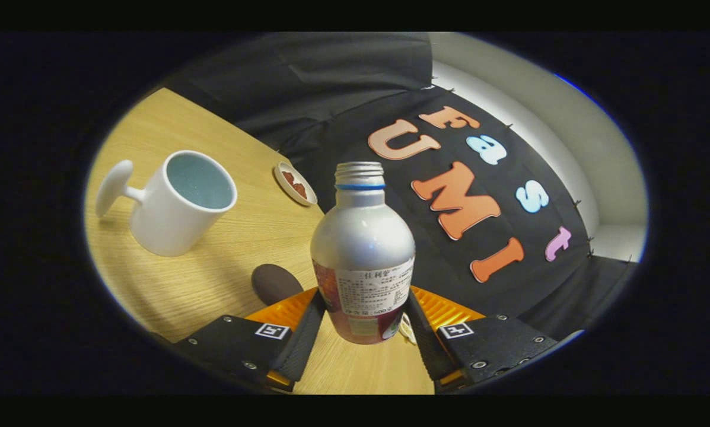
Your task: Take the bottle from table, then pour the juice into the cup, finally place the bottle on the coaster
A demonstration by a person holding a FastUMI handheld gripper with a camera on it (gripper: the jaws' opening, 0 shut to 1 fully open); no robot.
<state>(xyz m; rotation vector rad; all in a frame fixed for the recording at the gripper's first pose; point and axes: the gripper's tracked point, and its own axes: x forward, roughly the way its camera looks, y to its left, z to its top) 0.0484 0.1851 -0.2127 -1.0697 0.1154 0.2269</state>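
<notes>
— Two fingers (307, 338) are seen closest of all, and the bottle (363, 255) is held between them. Both fingers are pressed on its lower half, one on each side, so the gripper (363, 341) is clamped on the bottle.

— Is the bottle lifted up?

— It looks lifted. Its round bottom is seen above the wooden table (212, 279), with table showing under it. That is only judged from how it looks.

— Which way is the bottle pointed?

— Its long side runs away from the fingers, with the open neck at the far end. No cap is seen on it.

— Where is the cup?

— The cup (180, 201) is found off to the left of the bottle and farther away, well apart from it. It is stood upright on the table, its mouth is open to the top, and its handle is turned away from the bottle.

— So what is the next move turned on?

— The neck has to be carried left, over the cup's mouth, and then tipped. The bottle is not tipped toward the cup yet, so the pour is judged not begun.

— And the coaster?

— A dark round thing (274, 283) is seen flat on the table, just left of the bottle and near the left finger. It may be the coaster. A small dish (295, 184) is set beyond it, between the cup and the bottle's neck.
</notes>
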